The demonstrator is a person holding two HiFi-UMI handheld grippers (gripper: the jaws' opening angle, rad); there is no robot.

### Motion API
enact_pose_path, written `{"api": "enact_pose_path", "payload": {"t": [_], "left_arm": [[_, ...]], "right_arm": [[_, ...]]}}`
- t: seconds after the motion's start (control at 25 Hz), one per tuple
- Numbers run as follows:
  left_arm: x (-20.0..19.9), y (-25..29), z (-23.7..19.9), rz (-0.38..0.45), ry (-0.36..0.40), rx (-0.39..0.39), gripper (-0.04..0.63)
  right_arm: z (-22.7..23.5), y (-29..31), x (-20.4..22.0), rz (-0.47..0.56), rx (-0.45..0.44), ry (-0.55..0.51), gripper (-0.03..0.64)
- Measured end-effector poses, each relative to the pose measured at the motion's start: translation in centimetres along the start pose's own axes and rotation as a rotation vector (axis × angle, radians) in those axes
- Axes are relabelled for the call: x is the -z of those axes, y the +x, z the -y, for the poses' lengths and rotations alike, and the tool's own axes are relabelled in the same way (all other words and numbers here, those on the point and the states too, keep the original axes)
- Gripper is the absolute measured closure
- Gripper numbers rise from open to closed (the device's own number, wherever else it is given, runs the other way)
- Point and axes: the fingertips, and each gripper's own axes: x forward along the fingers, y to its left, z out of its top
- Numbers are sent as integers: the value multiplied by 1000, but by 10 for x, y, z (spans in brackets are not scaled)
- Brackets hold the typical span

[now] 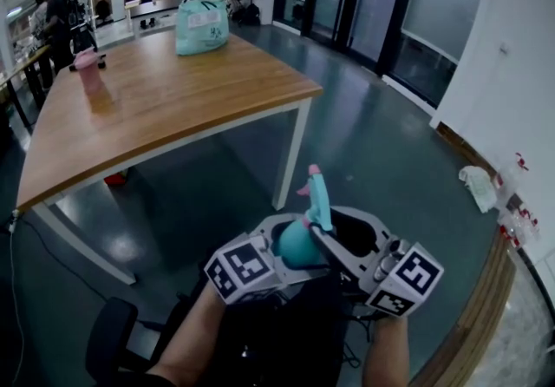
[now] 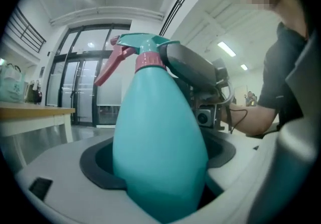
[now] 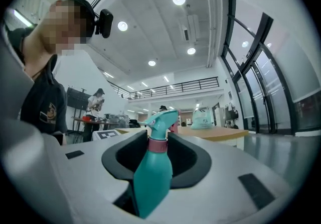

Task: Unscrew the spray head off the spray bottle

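A teal spray bottle [image 1: 297, 245] with a teal spray head [image 1: 317, 194], a pink trigger and a pink collar is held upright over the person's lap. My left gripper [image 1: 282, 248] is shut on the bottle's fat body [image 2: 160, 142], which fills the space between its jaws. My right gripper [image 1: 326, 227] comes from the right, and its pads sit against the pink collar [image 3: 157, 143] just under the spray head [image 3: 160, 120]. The left gripper view shows the right gripper's grey finger [image 2: 193, 70] lying against the neck. The bottle's base is hidden.
A wooden table [image 1: 156, 99] stands ahead on the left, with a teal bag [image 1: 202, 25] and a pink object [image 1: 87, 60] on it. A black chair [image 1: 108, 337] is at the lower left. A white bag [image 1: 479, 186] lies by the right wall. People stand far back.
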Motion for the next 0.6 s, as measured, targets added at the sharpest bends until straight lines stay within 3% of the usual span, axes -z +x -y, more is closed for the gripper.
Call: {"api": "enact_pose_path", "payload": {"t": [0.2, 0.32, 0.44, 0.6], "left_arm": [[-4, -1, 29, 22, 4, 163, 164], [-2, 1, 31, 20, 13, 170, 164], [1, 5, 18, 6, -4, 93, 164], [12, 6, -22, -44, -55, -138, 164]], "right_arm": [[-16, -10, -1, 24, -154, 13, 479], [-20, -10, 1, 19, -171, -1, 479], [-11, -8, 1, 16, -99, -15, 477], [5, -4, -2, 22, 37, -11, 477]]}}
